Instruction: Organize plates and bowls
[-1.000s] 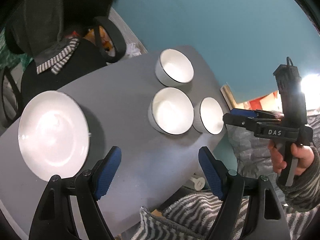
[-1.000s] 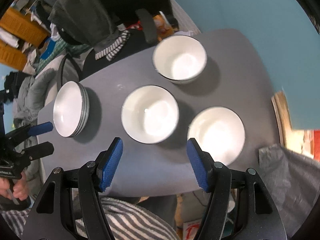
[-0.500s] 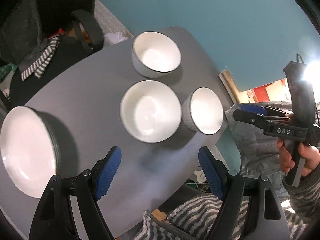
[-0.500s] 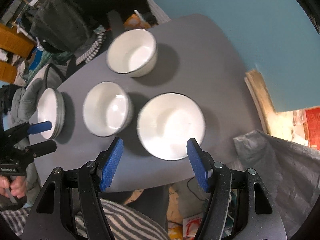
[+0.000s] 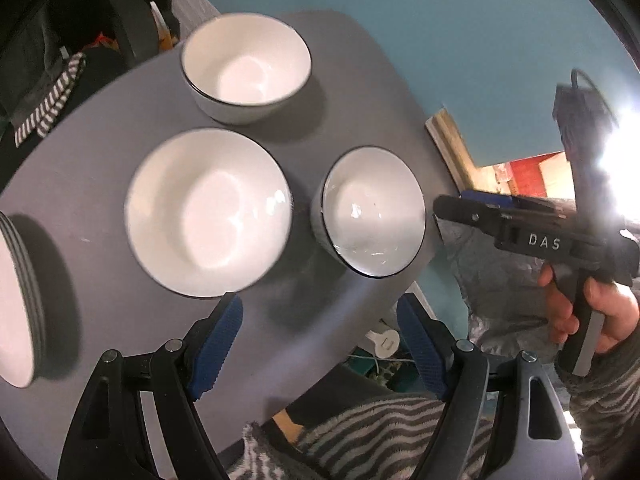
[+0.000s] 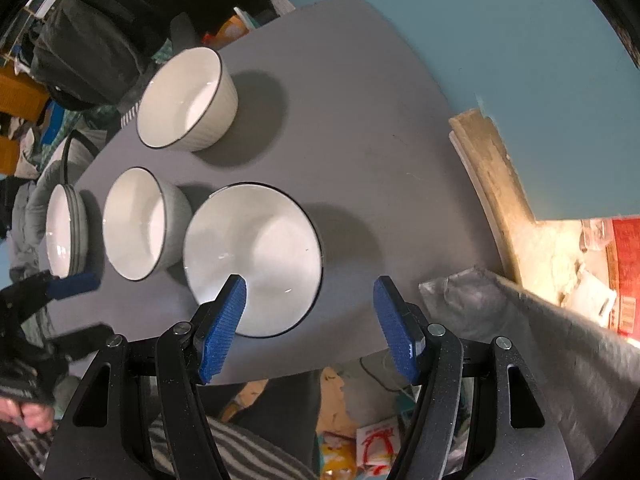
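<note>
While both tongs gape, three bowls (image 5: 208, 212) face upward.

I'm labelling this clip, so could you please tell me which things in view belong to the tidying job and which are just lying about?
Part of the job:
- far bowl
- middle bowl
- near-edge bowl
- stack of plates
- grey table

Just lying about:
- black backpack
- grey plastic bag
- wooden board by the wall
- striped cloth
</note>
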